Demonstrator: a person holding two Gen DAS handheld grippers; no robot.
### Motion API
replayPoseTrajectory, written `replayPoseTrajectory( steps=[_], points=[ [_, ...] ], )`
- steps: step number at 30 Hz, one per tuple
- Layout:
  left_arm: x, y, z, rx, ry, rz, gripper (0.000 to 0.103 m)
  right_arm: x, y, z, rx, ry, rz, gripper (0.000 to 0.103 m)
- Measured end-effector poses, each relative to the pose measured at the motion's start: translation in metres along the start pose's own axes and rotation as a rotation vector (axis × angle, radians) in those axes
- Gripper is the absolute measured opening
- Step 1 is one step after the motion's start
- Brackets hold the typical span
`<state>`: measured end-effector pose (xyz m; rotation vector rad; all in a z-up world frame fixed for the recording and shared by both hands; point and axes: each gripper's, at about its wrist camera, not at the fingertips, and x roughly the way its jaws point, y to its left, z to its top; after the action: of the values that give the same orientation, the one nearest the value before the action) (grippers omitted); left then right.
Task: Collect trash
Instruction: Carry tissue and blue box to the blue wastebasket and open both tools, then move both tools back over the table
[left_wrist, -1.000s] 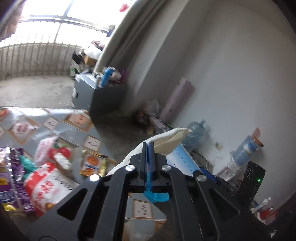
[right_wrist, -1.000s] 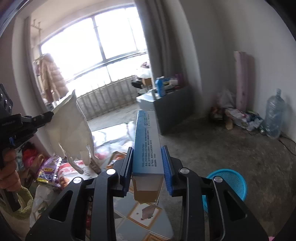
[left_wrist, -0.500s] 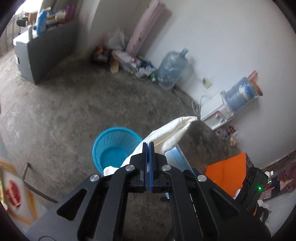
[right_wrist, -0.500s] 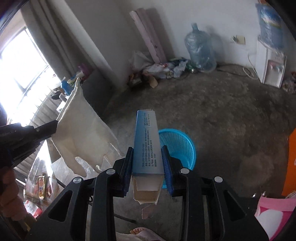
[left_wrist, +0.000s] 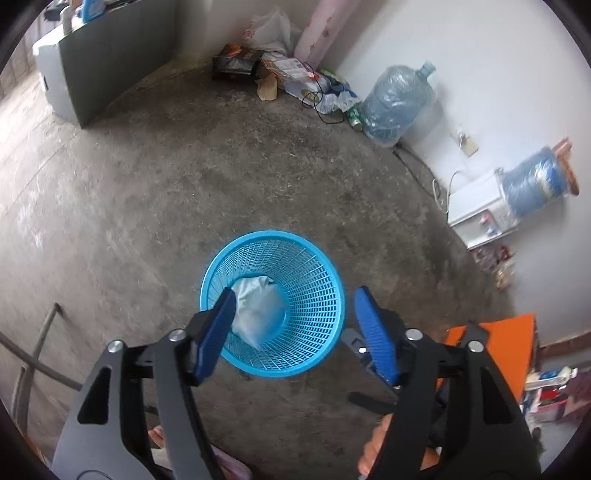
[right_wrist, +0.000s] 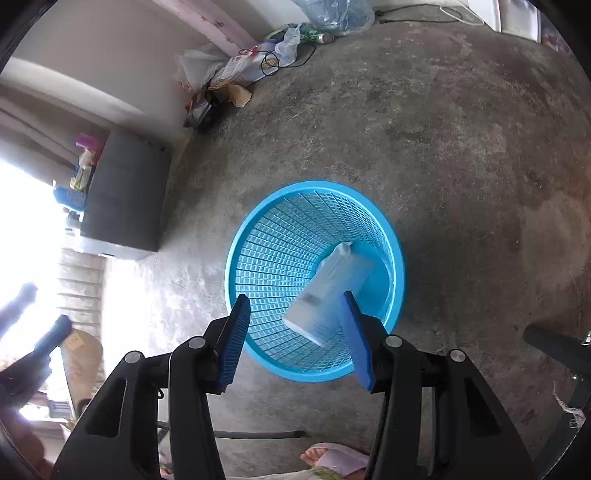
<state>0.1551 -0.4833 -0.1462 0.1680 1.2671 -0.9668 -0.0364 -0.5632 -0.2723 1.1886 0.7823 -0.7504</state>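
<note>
A blue mesh waste basket (left_wrist: 314, 280) stands on the concrete floor; it also shows in the right wrist view (right_wrist: 269, 236). In the left wrist view a crumpled white bag (left_wrist: 256, 302) lies inside it. My left gripper (left_wrist: 295, 328) is open and empty just above the basket's near rim. In the right wrist view a long blue-and-white box (right_wrist: 325, 291), blurred, lies tilted inside the basket. My right gripper (right_wrist: 295, 332) is open and empty above the basket's near rim.
A pile of bags and cartons (left_wrist: 280, 70) and a large water jug (left_wrist: 399, 103) lie by the far wall. A white water dispenser (left_wrist: 480, 210) stands at the right. A grey cabinet (right_wrist: 125, 199) stands by the window. Metal table legs (left_wrist: 33, 350) are at the left.
Both grippers have swung down over the basket and opened. The white bag has left the left gripper and the box has left the right gripper; both are now in the basket.
</note>
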Motion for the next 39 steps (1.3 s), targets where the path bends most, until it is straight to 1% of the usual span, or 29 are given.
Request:
replayPoseTrajectory(
  steps=[3,6,8,10,11,12,13,15,17,18,20,22,23,26,28,31,33,34,35,36,37,39],
  points=[
    [-0.027,0.000,-0.009,0.033,-0.072,-0.010,0.065,-0.008,0.005,-0.009,-0.032,-0.011,0.011,0.049],
    [-0.068,-0.008,-0.020,0.067,-0.167,-0.036,0.069,-0.031,0.017,-0.015,-0.093,-0.058,0.004,0.049],
    [-0.097,-0.013,-0.028,0.090,-0.233,-0.052,0.073,-0.051,0.034,-0.021,-0.150,-0.106,-0.006,0.050],
    [-0.128,-0.015,-0.039,0.115,-0.298,-0.060,0.078,-0.073,0.056,-0.028,-0.218,-0.159,-0.024,0.057],
    [-0.144,-0.014,-0.046,0.123,-0.320,-0.062,0.079,-0.082,0.065,-0.031,-0.250,-0.185,-0.027,0.062],
    [-0.156,-0.015,-0.050,0.126,-0.328,-0.069,0.079,-0.093,0.076,-0.036,-0.286,-0.211,-0.026,0.068],
    [-0.168,-0.014,-0.056,0.132,-0.332,-0.078,0.079,-0.106,0.088,-0.042,-0.325,-0.240,-0.025,0.071],
    [-0.191,-0.011,-0.069,0.159,-0.334,-0.066,0.079,-0.131,0.109,-0.056,-0.390,-0.298,-0.022,0.084],
    [-0.215,-0.004,-0.087,0.174,-0.375,-0.009,0.079,-0.155,0.129,-0.072,-0.458,-0.353,-0.024,0.092],
    [-0.229,0.003,-0.100,0.180,-0.408,0.023,0.079,-0.165,0.138,-0.079,-0.489,-0.375,-0.035,0.094],
    [-0.257,0.019,-0.124,0.173,-0.448,0.056,0.079,-0.182,0.158,-0.096,-0.569,-0.417,-0.051,0.097],
    [-0.282,0.039,-0.144,0.143,-0.467,0.070,0.079,-0.197,0.174,-0.113,-0.642,-0.443,-0.056,0.097],
    [-0.294,0.048,-0.152,0.127,-0.479,0.082,0.079,-0.203,0.182,-0.123,-0.682,-0.452,-0.043,0.097],
    [-0.335,0.081,-0.189,0.076,-0.542,0.147,0.079,-0.217,0.199,-0.148,-0.788,-0.440,0.016,0.097],
    [-0.360,0.104,-0.216,0.038,-0.590,0.224,0.079,-0.219,0.207,-0.164,-0.838,-0.445,0.037,0.097],
    [-0.396,0.132,-0.251,-0.038,-0.658,0.335,0.079,-0.216,0.225,-0.182,-0.895,-0.452,-0.002,0.097],
    [-0.417,0.151,-0.276,-0.099,-0.704,0.387,0.079,-0.214,0.242,-0.198,-0.953,-0.460,-0.021,0.097],
    [-0.426,0.160,-0.285,-0.124,-0.721,0.401,0.079,-0.214,0.250,-0.206,-0.980,-0.471,-0.029,0.097],
    [-0.432,0.165,-0.293,-0.147,-0.738,0.414,0.079,-0.214,0.257,-0.213,-0.999,-0.481,-0.023,0.097],
    [-0.439,0.172,-0.304,-0.170,-0.764,0.429,0.079,-0.216,0.262,-0.219,-1.017,-0.489,0.002,0.097],
    [-0.446,0.180,-0.309,-0.178,-0.777,0.434,0.079,-0.216,0.266,-0.223,-1.027,-0.492,0.026,0.097],
    [-0.454,0.190,-0.321,-0.193,-0.798,0.435,0.079,-0.218,0.274,-0.233,-1.050,-0.489,0.099,0.097]
  ],
)
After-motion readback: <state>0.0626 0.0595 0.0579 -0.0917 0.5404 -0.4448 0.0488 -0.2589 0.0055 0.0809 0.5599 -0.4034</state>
